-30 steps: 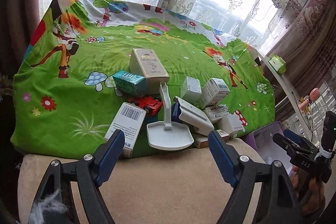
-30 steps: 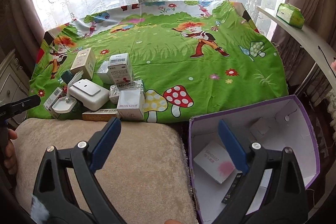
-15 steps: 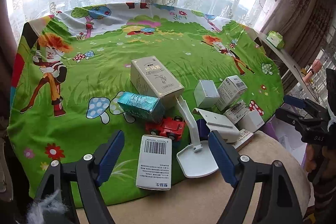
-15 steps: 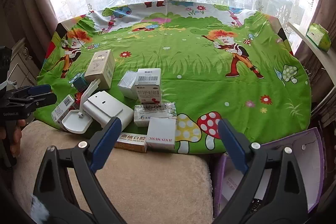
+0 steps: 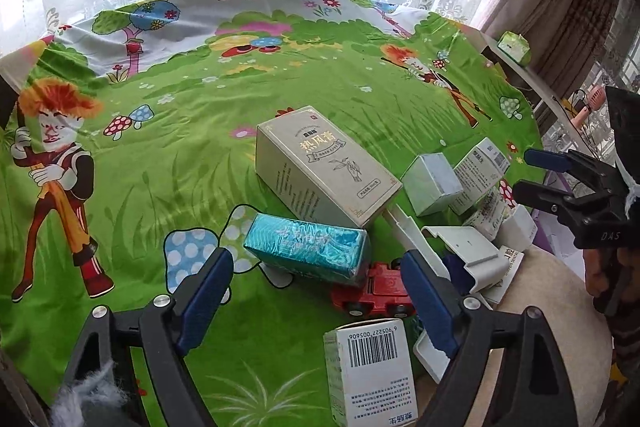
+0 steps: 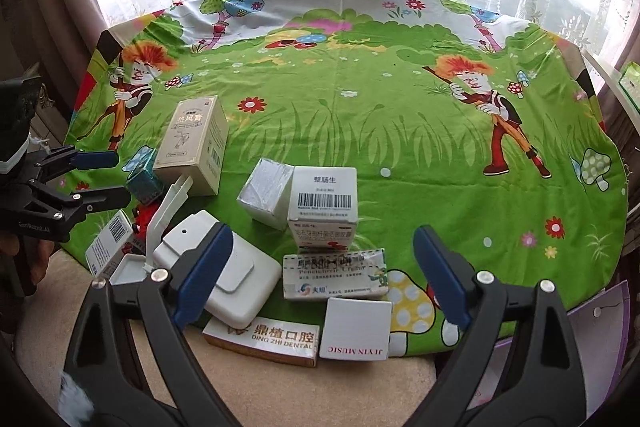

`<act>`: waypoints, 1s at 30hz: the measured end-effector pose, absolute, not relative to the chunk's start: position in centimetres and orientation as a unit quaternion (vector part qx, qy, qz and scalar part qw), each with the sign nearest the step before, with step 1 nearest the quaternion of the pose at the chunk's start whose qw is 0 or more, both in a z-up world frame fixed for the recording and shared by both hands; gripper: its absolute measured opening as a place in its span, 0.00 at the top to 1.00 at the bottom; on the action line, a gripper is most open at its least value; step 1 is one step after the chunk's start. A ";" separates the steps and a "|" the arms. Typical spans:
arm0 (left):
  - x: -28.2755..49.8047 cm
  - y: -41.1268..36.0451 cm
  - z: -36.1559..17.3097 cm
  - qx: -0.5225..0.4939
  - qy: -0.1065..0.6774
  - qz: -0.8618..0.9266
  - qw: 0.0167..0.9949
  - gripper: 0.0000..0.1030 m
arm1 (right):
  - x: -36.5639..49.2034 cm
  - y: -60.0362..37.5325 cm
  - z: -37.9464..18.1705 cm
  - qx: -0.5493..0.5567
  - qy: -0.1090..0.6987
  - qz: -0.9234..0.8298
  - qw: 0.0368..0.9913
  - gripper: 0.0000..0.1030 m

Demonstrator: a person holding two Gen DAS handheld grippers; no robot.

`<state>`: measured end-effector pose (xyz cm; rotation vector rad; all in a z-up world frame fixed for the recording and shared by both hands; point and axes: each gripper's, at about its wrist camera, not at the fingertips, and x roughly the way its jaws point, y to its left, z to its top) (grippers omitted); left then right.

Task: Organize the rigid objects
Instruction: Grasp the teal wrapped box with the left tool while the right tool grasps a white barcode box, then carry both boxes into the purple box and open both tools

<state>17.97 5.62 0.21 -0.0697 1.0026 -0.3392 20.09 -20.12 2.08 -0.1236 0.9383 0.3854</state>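
A heap of small boxes lies on the green cartoon cloth [image 5: 168,155]. My left gripper [image 5: 316,299] hovers over its left end with jaws opening. The teal box [image 5: 308,247] and red toy car [image 5: 372,293] show between its fingers, untouched. Behind them is a beige box [image 5: 324,167]; a barcode box [image 5: 372,367] lies nearer. My right gripper [image 6: 322,273] stands open above the cream box [image 6: 332,275], the white "JEYIN MUSIC" box [image 6: 356,327] and a white plastic stand [image 6: 224,267], holding nothing. Each gripper shows in the other's view: right gripper [image 5: 528,175], left gripper [image 6: 112,179].
A beige cushion [image 6: 280,395] borders the cloth's near edge. A purple-rimmed box [image 6: 600,311] sits low at the right. A green tissue box [image 5: 514,47] rests on a shelf by the curtains. The far half of the cloth [image 6: 360,99] is bare.
Both grippers moved forward from over the cushion to above the heap. The right view swung left, away from the purple box. The left gripper rolled level.
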 end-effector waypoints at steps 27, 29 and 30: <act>19.7 6.7 -0.7 -0.078 0.471 -0.185 0.859 0.26 | 22.1 -19.3 0.5 -0.060 0.458 0.169 0.871 0.57; 18.8 6.8 0.4 -0.085 0.460 -0.173 0.867 0.26 | 21.6 -19.7 1.0 -0.055 0.451 0.167 0.875 0.57; 18.2 6.8 0.9 -0.087 0.454 -0.167 0.871 0.26 | 21.3 -19.9 1.2 -0.052 0.450 0.167 0.876 0.57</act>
